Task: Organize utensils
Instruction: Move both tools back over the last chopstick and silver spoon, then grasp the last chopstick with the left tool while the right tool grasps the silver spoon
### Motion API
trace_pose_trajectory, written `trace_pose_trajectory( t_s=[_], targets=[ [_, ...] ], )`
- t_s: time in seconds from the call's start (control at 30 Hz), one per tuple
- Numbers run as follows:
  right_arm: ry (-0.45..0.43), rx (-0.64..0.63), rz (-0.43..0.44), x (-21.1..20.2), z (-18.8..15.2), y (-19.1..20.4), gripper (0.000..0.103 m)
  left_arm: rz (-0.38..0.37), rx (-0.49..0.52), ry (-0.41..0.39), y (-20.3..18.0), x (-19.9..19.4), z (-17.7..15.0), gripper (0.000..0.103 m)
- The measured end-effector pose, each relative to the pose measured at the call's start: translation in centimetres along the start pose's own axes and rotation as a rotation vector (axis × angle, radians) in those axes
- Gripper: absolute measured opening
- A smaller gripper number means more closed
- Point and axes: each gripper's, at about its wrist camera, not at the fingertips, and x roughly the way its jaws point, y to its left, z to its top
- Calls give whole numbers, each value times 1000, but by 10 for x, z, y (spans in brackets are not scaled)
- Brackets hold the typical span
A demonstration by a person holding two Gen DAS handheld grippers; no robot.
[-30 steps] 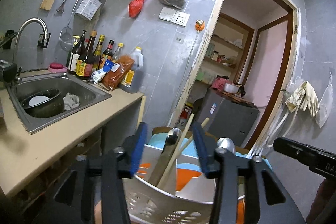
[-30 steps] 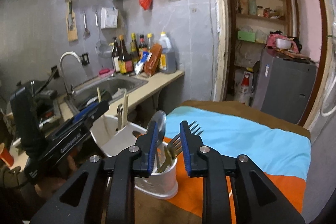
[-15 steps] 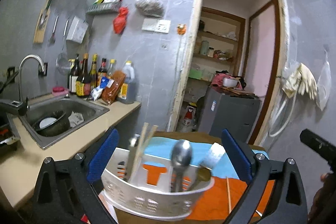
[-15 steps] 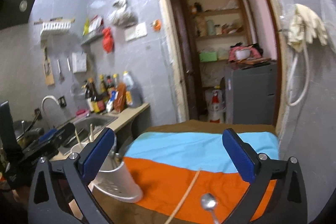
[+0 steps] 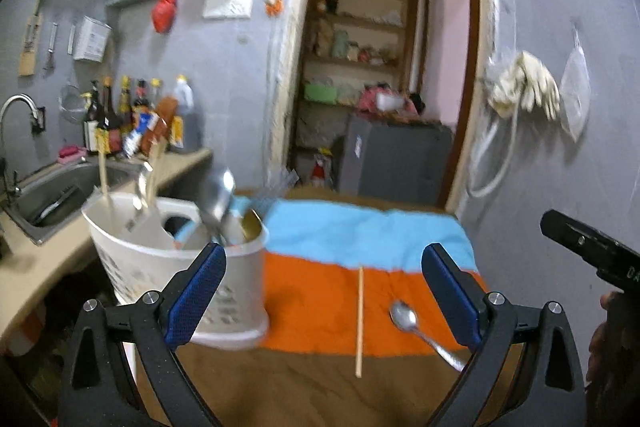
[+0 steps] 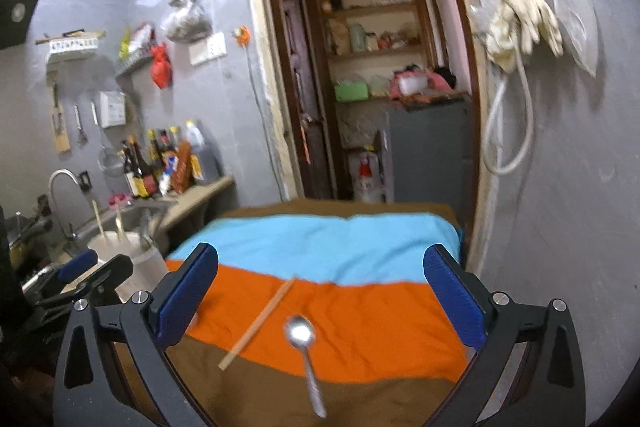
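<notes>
A white perforated utensil basket (image 5: 168, 267) stands at the table's left edge and holds chopsticks, spoons and other utensils. It also shows at the left in the right wrist view (image 6: 132, 259). A loose wooden chopstick (image 5: 360, 319) and a metal spoon (image 5: 404, 317) lie on the orange cloth. Both show in the right wrist view, the chopstick (image 6: 260, 321) left of the spoon (image 6: 302, 341). My left gripper (image 5: 326, 297) is open and empty, just right of the basket. My right gripper (image 6: 320, 297) is open and empty above the spoon.
The table (image 5: 300, 387) has a brown cover with an orange and blue cloth (image 6: 340, 255). A counter with a sink (image 5: 52, 195) and bottles (image 5: 132, 123) lies left. A doorway (image 6: 380, 87) and grey cabinet stand behind.
Both grippers opened wide. The left let go of a utensil in the basket and drew back to the right; the right let go of the fork and moved right over the loose spoon.
</notes>
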Motion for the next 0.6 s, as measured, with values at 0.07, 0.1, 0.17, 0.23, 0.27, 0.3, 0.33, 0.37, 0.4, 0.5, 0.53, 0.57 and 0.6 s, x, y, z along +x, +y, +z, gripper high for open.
trace_pose_trajectory(
  t_s=[0.07, 0.1, 0.17, 0.23, 0.27, 0.3, 0.33, 0.37, 0.4, 0.5, 0.53, 0.57, 0.6],
  targets=[
    [36, 4, -13, 5, -8, -9, 103, -3, 19, 47, -7, 12, -9, 96],
    [56, 5, -15, 8, -14, -14, 103, -1, 33, 74, -11, 19, -13, 96],
    [98, -1, -17, 16, -25, -20, 103, 4, 57, 114, -16, 29, -21, 96],
    [139, -12, -11, 24, -33, -24, 103, 7, 84, 169, -21, 44, -27, 96],
    [168, -18, -8, 30, -40, -25, 103, 0, 89, 187, -22, 49, -33, 96],
    [199, -19, 5, 36, -46, -27, 103, -7, 96, 212, -23, 56, -35, 96],
    [221, -18, 11, 40, -50, -28, 103, -11, 100, 232, -24, 61, -38, 96],
    [253, -18, 18, 46, -55, -29, 101, -17, 106, 258, -23, 67, -41, 95],
    [287, -21, 30, 52, -59, -29, 96, -21, 113, 284, -24, 75, -42, 95],
    [367, -23, 64, 66, -68, -30, 80, -32, 119, 342, -23, 93, -45, 90],
    [394, -26, 76, 71, -71, -30, 75, -39, 116, 365, -23, 100, -45, 84],
    [418, -28, 87, 76, -73, -30, 72, -44, 113, 382, -21, 104, -45, 78],
    [440, -31, 96, 80, -75, -29, 66, -49, 108, 406, -21, 112, -46, 75]
  ],
)
